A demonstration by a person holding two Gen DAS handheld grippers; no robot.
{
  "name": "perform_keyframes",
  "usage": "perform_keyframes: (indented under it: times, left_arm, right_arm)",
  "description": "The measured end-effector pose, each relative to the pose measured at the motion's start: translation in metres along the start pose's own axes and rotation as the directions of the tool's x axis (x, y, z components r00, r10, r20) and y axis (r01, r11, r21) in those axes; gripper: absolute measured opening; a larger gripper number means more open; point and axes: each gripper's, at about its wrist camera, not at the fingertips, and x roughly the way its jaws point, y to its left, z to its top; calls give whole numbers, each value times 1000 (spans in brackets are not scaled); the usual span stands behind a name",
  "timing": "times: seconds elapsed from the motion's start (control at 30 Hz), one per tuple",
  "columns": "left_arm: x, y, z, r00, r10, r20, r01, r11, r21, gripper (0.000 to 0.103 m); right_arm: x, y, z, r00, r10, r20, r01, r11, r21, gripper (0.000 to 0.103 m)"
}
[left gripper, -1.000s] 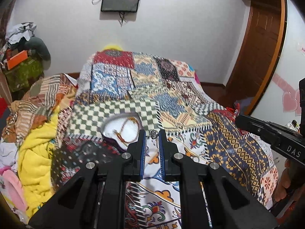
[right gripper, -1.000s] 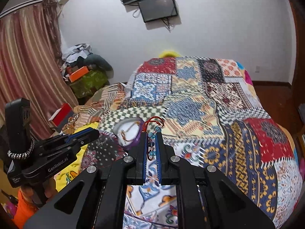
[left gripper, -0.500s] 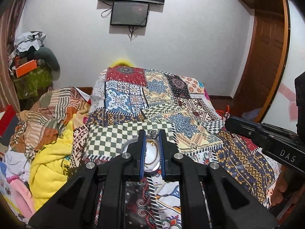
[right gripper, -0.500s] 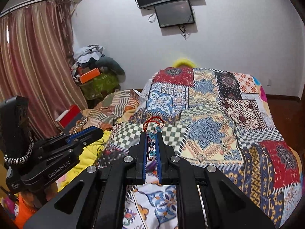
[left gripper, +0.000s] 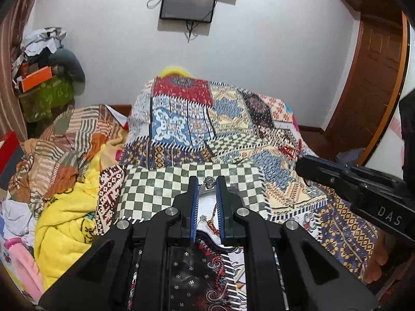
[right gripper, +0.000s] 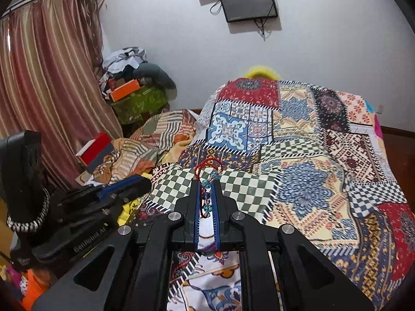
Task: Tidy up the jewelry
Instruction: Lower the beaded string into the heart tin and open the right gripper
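Blue-lined pads of the right gripper (right gripper: 206, 190) stand nearly closed on a beaded bracelet (right gripper: 206, 186) — red cord with blue and violet beads, its long axis running along the fingers and its loop poking out past the tips toward the far wall. That gripper is held level above the patchwork quilt (right gripper: 306, 171), pointing up the bed. The left gripper (left gripper: 207, 189) is tilted down over a silver tray (left gripper: 207, 207) lying on the quilt's green-and-white checked patch; its jaws are parted by a moderate gap, and a small silver charm (left gripper: 208, 181) hangs between the tips on a thin chain caught at the left pad — how firmly it is pinched cannot be told. Red and gold pieces lie in the tray beneath. Only the left wrist view shows the tray; in the right wrist view it is hidden behind the fingers. Each view catches the other gripper at its edge.
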Motion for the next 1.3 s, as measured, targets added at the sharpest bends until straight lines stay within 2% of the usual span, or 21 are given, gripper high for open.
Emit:
perform_keyframes:
  times: [0.4, 0.6, 0.97, 1.1, 1.3]
  left_arm:
    - [67, 17, -17, 990, -20, -141, 14, 999, -40, 12]
    - [84, 23, -27, 983, -20, -182, 10, 998, -57, 12]
    - [82, 23, -26, 983, -22, -181, 14, 999, -47, 12]
    - [74, 23, -21, 985, -13, -172, 6, 999, -46, 12]
    - [52, 21, -10, 991, 1, -132, -5, 999, -32, 12]
  right_arm:
    - [58, -4, -9, 989, 26, -143, -27, 1000, -1, 7]
    - [75, -10, -18, 979, 20, -205, -18, 1000, 10, 8]
    - [83, -6, -21, 972, 15, -235, -20, 1000, -17, 8]
    - [83, -5, -20, 966, 9, -258, -17, 1000, -27, 14]
    - [61, -3, -13, 975, -13, -221, 4, 999, -40, 17]
